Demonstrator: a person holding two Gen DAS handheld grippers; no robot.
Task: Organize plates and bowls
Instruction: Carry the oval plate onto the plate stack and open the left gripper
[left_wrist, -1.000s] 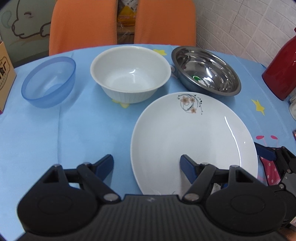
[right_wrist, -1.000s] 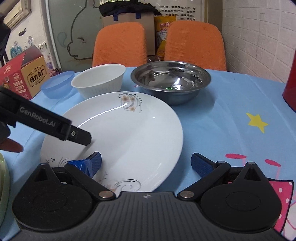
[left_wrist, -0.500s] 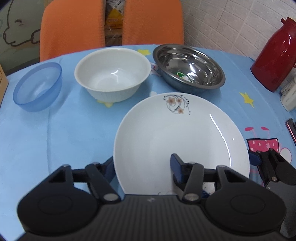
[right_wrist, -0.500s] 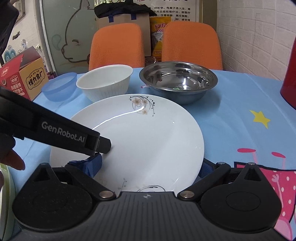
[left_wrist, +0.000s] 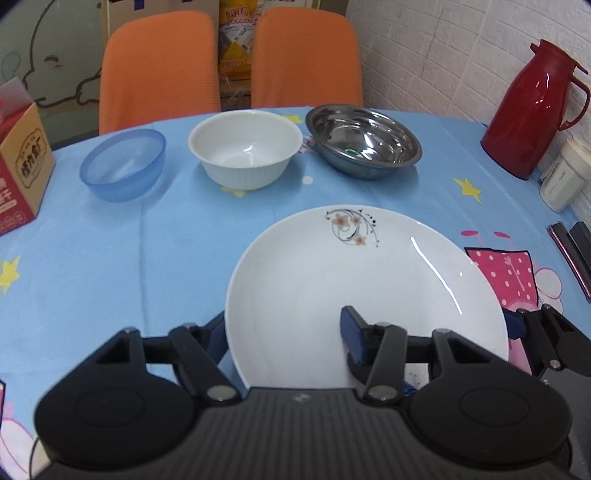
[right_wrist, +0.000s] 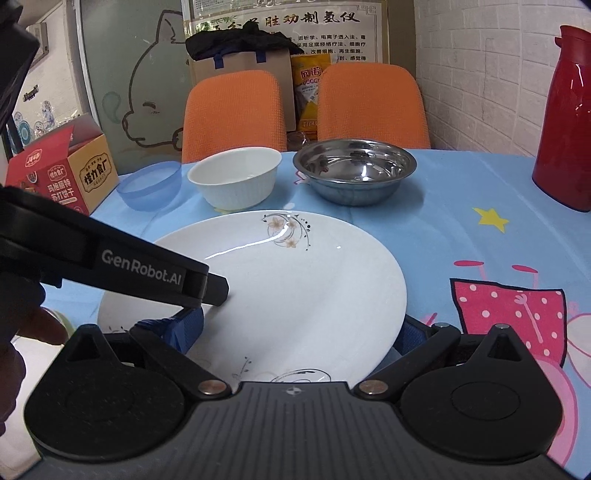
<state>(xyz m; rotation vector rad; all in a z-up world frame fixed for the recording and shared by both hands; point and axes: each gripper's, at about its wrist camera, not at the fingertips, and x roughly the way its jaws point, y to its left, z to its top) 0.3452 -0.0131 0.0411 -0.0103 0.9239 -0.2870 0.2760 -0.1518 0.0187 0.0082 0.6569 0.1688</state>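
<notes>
A large white plate with a flower motif (left_wrist: 351, 280) (right_wrist: 288, 288) is lifted above the blue tablecloth, carried by both grippers. My left gripper (left_wrist: 284, 332) has one finger under the plate's near-left rim and one on top of it. My right gripper (right_wrist: 299, 328) has its left finger on top of the plate and its right finger under the right rim. At the far side stand a blue plastic bowl (left_wrist: 123, 164) (right_wrist: 151, 184), a white ceramic bowl (left_wrist: 245, 147) (right_wrist: 234, 177) and a steel bowl (left_wrist: 364, 140) (right_wrist: 354, 168) in a row.
A red thermos (left_wrist: 535, 107) (right_wrist: 567, 122) stands at the right. A red-and-tan carton (left_wrist: 20, 166) (right_wrist: 55, 166) sits at the left edge. A white container (left_wrist: 563, 175) and dark flat items (left_wrist: 574, 254) lie at the right. Two orange chairs (right_wrist: 303, 107) stand behind the table.
The plate has come up off the table and toward me with both grippers on its rim. The bowls now look farther off.
</notes>
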